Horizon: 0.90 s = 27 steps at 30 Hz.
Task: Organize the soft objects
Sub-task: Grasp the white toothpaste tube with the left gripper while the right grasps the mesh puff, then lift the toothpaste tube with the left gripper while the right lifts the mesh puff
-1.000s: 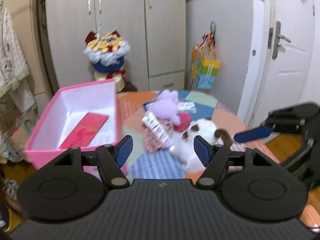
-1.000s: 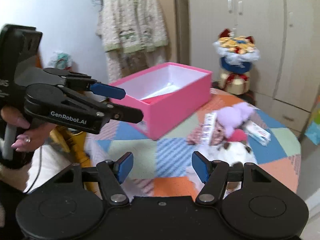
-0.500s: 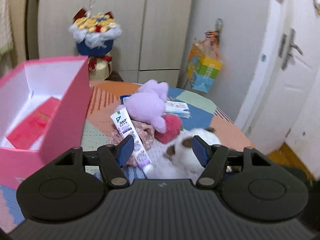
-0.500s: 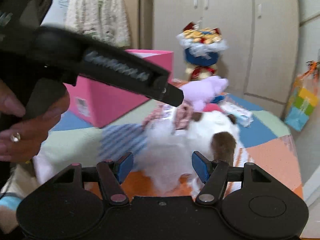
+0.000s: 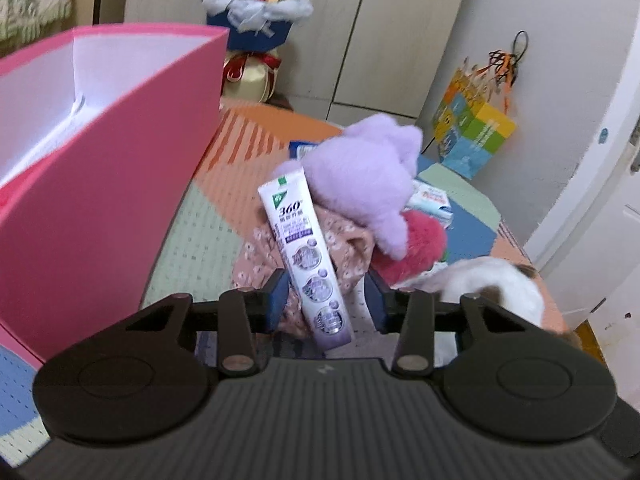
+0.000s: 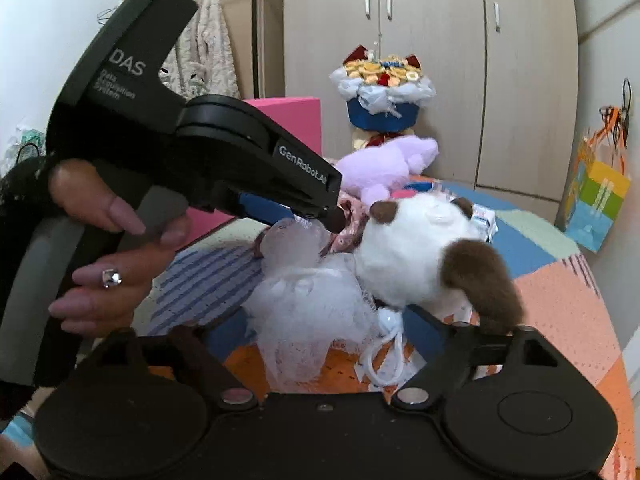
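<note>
A patchwork-covered table (image 5: 208, 216) holds piled soft toys (image 5: 360, 176) right of a pink box (image 5: 100, 184); cupboards (image 6: 432, 60) stand behind. Left gripper (image 5: 326, 300) closing around a toothpaste tube (image 5: 304, 256); right gripper (image 6: 324, 334) opening around white netting (image 6: 312, 308).

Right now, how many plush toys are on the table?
2: a purple plush lying over the toothpaste tube's far end, and a white-and-brown plush nearer the right gripper. Others may be hidden.

I get soft, even daylight in both wrist views, with no hard shadows. The pink box's (image 5: 100, 184) white lining glares at nine o'clock. Fisheye bends the cupboard doors (image 6: 432, 60) towards twelve, corners vignette black, and the white plush (image 5: 492, 284) smears with motion blur.
</note>
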Each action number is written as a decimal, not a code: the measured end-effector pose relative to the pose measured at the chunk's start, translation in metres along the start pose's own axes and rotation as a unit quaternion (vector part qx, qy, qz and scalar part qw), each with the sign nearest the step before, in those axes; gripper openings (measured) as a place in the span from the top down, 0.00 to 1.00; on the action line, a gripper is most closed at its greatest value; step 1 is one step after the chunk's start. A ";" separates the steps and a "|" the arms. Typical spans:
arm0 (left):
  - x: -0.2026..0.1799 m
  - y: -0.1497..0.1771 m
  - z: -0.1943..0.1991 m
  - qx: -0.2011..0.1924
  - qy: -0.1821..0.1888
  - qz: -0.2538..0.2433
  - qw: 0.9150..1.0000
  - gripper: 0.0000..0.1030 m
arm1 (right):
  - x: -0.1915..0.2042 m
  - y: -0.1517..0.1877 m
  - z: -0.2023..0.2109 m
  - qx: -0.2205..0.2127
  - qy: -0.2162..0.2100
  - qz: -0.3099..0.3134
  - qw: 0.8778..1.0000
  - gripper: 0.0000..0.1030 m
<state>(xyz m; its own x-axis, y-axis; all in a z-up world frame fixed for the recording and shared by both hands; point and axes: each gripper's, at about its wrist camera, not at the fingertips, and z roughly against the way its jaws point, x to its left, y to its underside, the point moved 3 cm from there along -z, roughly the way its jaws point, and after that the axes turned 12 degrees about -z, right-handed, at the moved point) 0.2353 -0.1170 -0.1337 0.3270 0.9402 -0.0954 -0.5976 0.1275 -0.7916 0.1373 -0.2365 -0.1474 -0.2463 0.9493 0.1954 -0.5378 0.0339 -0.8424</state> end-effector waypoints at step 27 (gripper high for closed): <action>-0.004 0.008 0.031 -0.022 0.023 -0.014 0.999 0.78 | -0.001 -0.004 -0.007 0.026 -0.017 -0.013 0.999 0.63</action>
<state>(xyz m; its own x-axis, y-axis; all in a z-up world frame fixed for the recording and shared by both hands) 0.2063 -0.1099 -0.1206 0.3761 0.9212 -0.0995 -0.5550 0.1380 -0.8203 0.1452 -0.2359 -0.1474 -0.2590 0.9370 0.2346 -0.5849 0.0412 -0.8101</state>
